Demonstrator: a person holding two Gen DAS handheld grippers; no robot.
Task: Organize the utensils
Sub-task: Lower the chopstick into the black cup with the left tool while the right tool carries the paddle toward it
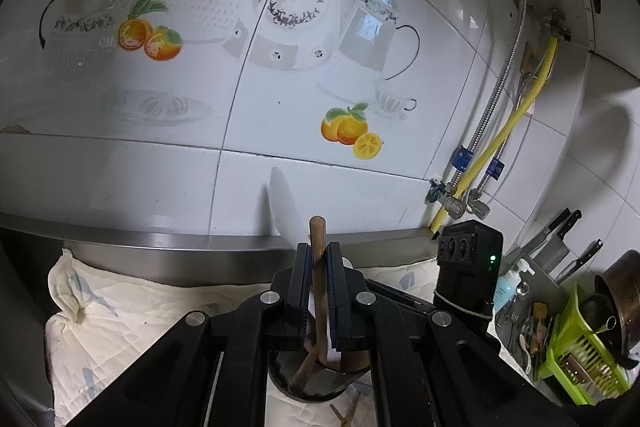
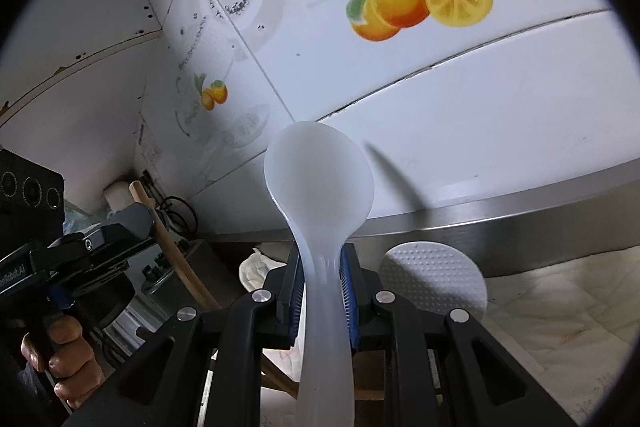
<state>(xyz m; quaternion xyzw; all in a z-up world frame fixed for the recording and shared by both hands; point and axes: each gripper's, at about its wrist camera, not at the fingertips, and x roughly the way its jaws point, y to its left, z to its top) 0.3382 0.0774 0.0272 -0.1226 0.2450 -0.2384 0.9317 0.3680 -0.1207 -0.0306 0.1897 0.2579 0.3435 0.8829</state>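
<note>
Translucent white spoon (image 2: 320,187) clamped by handle in right gripper (image 2: 320,291) — long axis upright, bowl up toward tiled wall (image 2: 480,87). Left gripper (image 1: 319,291) closed on wooden stick (image 1: 318,267) — upright, above dark cup (image 1: 312,383).

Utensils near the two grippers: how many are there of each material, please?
Translucent plastic spoon, in right gripper: 1
White dotted plastic rice paddle: 1
Wooden handle, in left gripper: 1
Total: 3
</note>
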